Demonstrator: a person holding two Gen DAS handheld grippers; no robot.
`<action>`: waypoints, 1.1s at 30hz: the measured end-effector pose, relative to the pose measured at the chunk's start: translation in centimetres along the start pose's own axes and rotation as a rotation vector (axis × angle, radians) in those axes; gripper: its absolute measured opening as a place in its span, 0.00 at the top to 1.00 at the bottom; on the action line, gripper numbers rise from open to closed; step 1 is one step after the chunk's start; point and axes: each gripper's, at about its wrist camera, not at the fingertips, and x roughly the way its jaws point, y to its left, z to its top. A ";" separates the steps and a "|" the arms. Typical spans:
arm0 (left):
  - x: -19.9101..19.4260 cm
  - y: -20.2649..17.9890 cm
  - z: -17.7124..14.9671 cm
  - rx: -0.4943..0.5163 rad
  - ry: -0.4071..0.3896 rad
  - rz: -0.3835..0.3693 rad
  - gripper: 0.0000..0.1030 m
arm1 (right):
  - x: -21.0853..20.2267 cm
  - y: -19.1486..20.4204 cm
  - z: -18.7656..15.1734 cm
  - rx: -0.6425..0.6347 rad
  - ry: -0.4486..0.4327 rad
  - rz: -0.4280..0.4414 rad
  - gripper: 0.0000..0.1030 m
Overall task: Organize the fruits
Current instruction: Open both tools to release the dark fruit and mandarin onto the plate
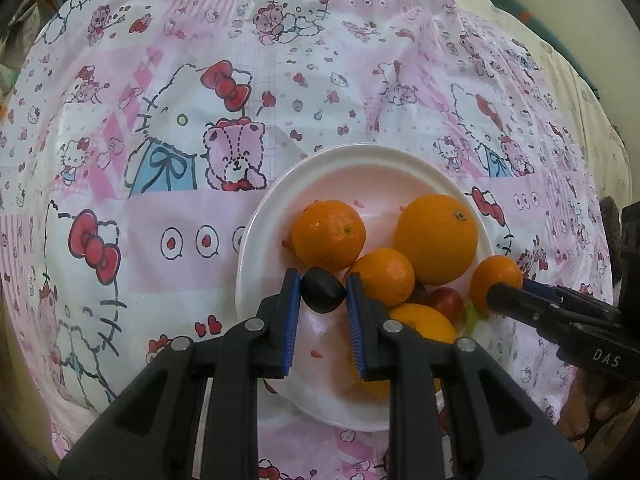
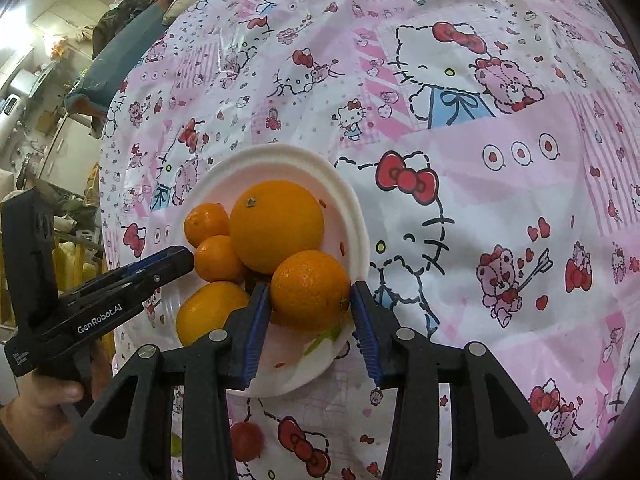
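Observation:
A white plate (image 1: 264,216) on the pink Hello Kitty cloth holds several oranges, among them a large orange (image 1: 436,238) and a smaller one (image 1: 328,234), plus a red grape (image 1: 444,300). My left gripper (image 1: 323,290) is shut on a dark grape (image 1: 322,290) over the plate's near side. My right gripper (image 2: 310,292) is shut on a mandarin (image 2: 310,290) at the plate's (image 2: 352,208) edge; that mandarin also shows in the left wrist view (image 1: 496,280). The large orange (image 2: 276,226) lies just behind it.
A red fruit (image 2: 246,442) lies on the cloth under my right gripper, beside something green. A green scrap (image 2: 324,338) lies on the plate. Room clutter and the table edge are at far left in the right wrist view. Patterned cloth (image 1: 160,160) spreads all around the plate.

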 end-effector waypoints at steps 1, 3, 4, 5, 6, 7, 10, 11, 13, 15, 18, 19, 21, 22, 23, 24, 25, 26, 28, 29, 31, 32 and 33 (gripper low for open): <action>0.0 -0.1 0.0 0.002 -0.001 0.002 0.81 | 0.0 0.1 0.0 -0.001 0.001 0.000 0.57; -0.1 -0.2 0.0 0.008 -0.007 0.009 0.81 | 0.1 0.0 0.0 0.000 0.004 0.004 0.57; -0.2 -0.2 0.0 0.010 -0.011 0.016 0.81 | 0.1 0.1 -0.1 -0.002 0.004 0.003 0.57; -0.2 -0.2 0.0 0.010 -0.012 0.019 0.81 | 0.1 0.1 -0.1 -0.005 0.002 0.001 0.57; -0.3 -0.1 0.0 0.008 -0.014 0.019 0.81 | 0.1 0.1 -0.1 -0.007 0.002 0.000 0.57; -0.3 -0.1 0.0 0.005 -0.016 0.017 0.81 | 0.1 0.1 -0.1 -0.006 0.001 0.001 0.57; -0.5 -0.2 0.0 0.016 -0.020 0.023 0.81 | 0.1 0.2 -0.1 -0.008 0.003 -0.001 0.57; -0.6 -0.2 -0.1 0.022 -0.023 0.028 0.80 | 0.1 0.2 -0.1 -0.010 0.004 -0.001 0.57; -0.6 -0.3 -0.1 0.030 -0.023 0.033 0.80 | 0.1 0.4 -0.1 -0.013 0.002 -0.001 0.57; -0.7 -0.3 -0.1 0.030 -0.023 0.032 0.77 | 0.0 0.4 -0.1 -0.018 -0.002 -0.005 0.57; -1.1 -0.3 -0.2 0.029 -0.040 0.032 0.67 | -0.1 0.5 0.0 -0.020 -0.006 -0.002 0.56; -1.2 -0.4 -0.1 0.033 -0.046 0.029 0.66 | -0.2 0.6 0.0 -0.021 -0.008 0.002 0.56; -1.4 -0.6 -0.1 0.043 -0.048 0.028 0.66 | -0.4 0.7 0.1 -0.026 -0.018 0.006 0.54; -1.6 -0.7 -0.1 0.046 -0.052 0.028 0.64 | -0.6 0.8 0.1 -0.028 -0.025 0.010 0.47; -1.7 -0.7 -0.1 0.047 -0.057 0.029 0.59 | -0.8 0.8 0.1 -0.028 -0.035 0.014 0.40; -1.9 -0.7 -0.1 0.048 -0.063 0.029 0.56 | -0.9 0.9 0.1 -0.028 -0.040 0.016 0.37; -2.1 -0.8 -0.1 0.049 -0.074 0.032 0.48 | -1.0 0.9 0.2 -0.030 -0.046 0.016 0.34; -2.3 -0.8 -0.1 0.051 -0.083 0.036 0.43 | -1.1 1.0 0.2 -0.032 -0.048 0.017 0.34; -2.6 -0.9 0.0 0.059 -0.100 0.045 0.37 | -1.2 0.9 0.3 -0.030 -0.048 0.020 0.34; -2.7 -0.9 0.0 0.061 -0.103 0.046 0.32 | -1.2 0.9 0.3 -0.027 -0.048 0.021 0.33; -2.9 -0.9 0.0 0.060 -0.107 0.045 0.27 | -1.3 0.9 0.4 -0.024 -0.049 0.019 0.33; -2.9 -0.9 0.0 0.058 -0.106 0.046 0.24 | -1.3 0.8 0.4 -0.024 -0.051 0.017 0.32; -3.0 -0.9 0.0 0.057 -0.106 0.047 0.23 | -1.5 0.8 0.4 -0.023 -0.055 0.014 0.32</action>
